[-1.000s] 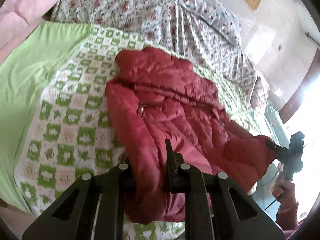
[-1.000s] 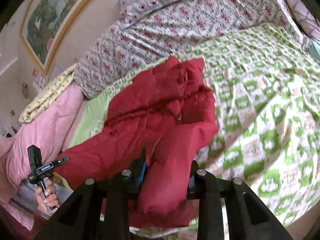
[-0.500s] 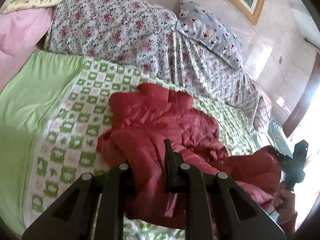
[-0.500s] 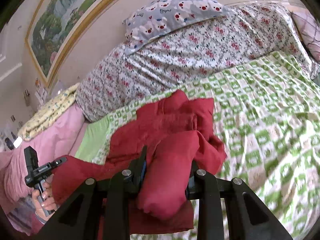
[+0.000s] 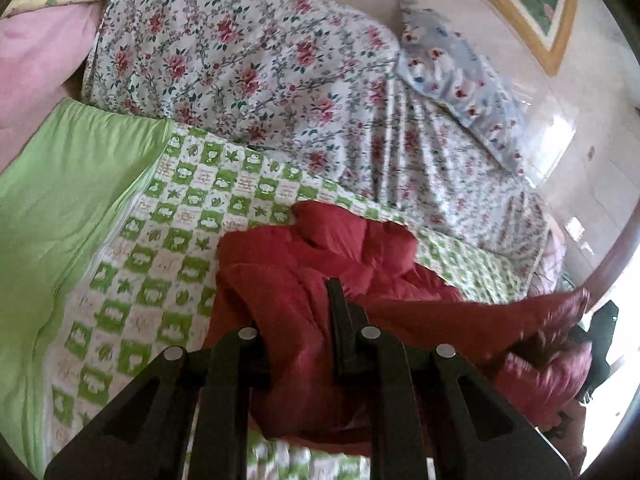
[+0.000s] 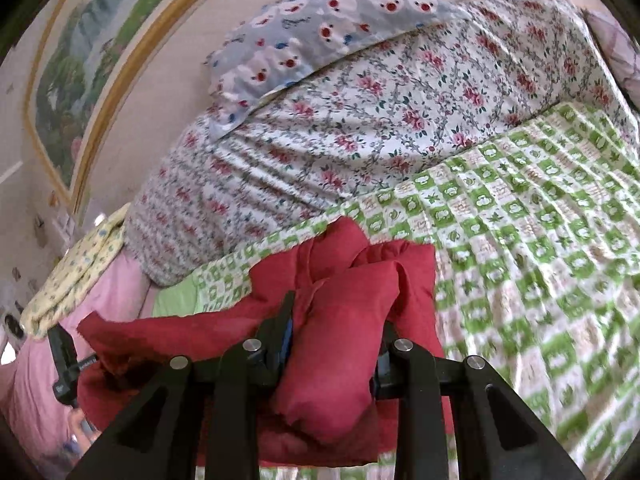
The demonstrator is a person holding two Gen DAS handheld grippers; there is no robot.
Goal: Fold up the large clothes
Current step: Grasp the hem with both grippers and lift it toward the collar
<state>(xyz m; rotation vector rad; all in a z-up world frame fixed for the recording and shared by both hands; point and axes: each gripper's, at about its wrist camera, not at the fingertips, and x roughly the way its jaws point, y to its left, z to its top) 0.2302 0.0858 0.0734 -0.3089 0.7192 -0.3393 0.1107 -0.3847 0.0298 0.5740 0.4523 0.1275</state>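
A red puffer jacket [image 5: 344, 264] lies on a green-and-white checked bedspread [image 5: 160, 240], its near part lifted and bunched. My left gripper [image 5: 296, 320] is shut on a thick fold of the jacket at its near edge. My right gripper [image 6: 336, 332] is shut on another padded fold of the jacket [image 6: 344, 320], which bulges between the fingers. The jacket's far part rests on the bedspread [image 6: 520, 240]. Each view shows the other gripper at its edge: the right one [image 5: 600, 344] and the left one [image 6: 66, 364].
A floral quilt [image 5: 240, 60] is piled at the back of the bed with a blue bear-print pillow [image 6: 320, 24] on it. A plain green sheet [image 5: 60, 208] and pink bedding [image 5: 36, 60] lie to the left. A framed picture [image 6: 80, 80] hangs on the wall.
Both grippers have lifted the jacket's near edge and carried it toward the far side. The jacket has bunched up and covers less of the bedspread.
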